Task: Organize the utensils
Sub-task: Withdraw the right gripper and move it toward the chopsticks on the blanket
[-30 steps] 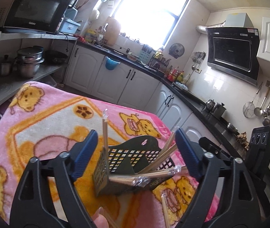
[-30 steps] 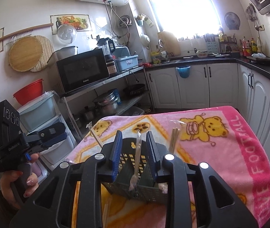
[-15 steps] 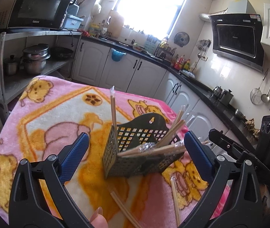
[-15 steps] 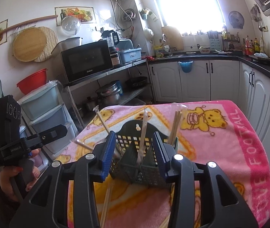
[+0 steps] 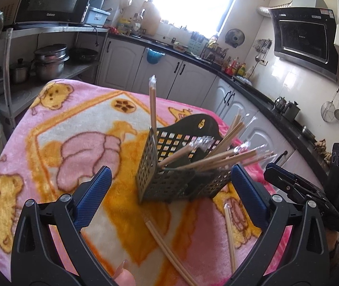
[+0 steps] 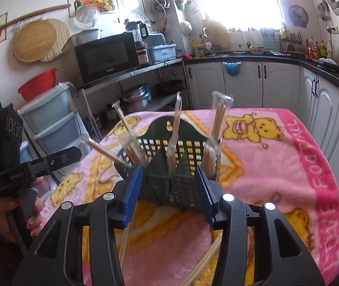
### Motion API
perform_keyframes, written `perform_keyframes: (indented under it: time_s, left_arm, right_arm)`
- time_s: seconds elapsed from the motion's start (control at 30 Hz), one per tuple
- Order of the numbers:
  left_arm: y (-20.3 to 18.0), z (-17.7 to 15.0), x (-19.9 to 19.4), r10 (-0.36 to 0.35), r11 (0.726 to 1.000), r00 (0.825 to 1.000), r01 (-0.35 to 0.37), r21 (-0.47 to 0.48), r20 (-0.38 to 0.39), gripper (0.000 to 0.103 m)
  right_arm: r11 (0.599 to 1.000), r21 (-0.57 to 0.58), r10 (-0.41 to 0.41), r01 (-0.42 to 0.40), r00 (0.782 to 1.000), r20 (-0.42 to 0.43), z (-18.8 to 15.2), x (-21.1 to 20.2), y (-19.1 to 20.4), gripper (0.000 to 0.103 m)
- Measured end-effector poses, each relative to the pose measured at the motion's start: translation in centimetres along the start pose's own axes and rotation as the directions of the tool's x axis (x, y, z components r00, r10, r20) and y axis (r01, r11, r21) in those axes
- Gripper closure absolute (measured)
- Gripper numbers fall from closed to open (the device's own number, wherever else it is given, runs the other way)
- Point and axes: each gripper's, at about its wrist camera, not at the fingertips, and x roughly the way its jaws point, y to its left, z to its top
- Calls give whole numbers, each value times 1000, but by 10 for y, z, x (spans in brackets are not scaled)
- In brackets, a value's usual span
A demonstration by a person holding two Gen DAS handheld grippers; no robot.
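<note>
On the pink blanket (image 5: 50, 124), a dark utensil caddy (image 5: 176, 181) is standing mid-table, stuffed with wrapped chopsticks (image 5: 219, 159).

The left gripper (image 5: 169, 181) is hanging with jaws spread wide, empty, the caddy just ahead between them. Loose chopstick pairs (image 5: 167, 245) are lying on the blanket toward its near edge. The right gripper (image 6: 168, 183) is framing the caddy's middle compartment, jaws half apart, having just been opening, gripping nothing.
</note>
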Motion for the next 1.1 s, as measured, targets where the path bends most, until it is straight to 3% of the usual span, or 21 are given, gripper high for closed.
perform_keyframes:
  time_s: [0.73, 1.1]
  left_arm:
    - [7, -40, 23, 45, 999, 993, -43, 18, -108, 11]
    - [11, -60, 47, -36, 999, 980, 30, -36, -197, 11]
  right_arm:
    - [1000, 8, 3, -2, 991, -135, -46, 20, 1, 58]
    - [999, 37, -12, 19, 984, -176, -61, 27, -11, 58]
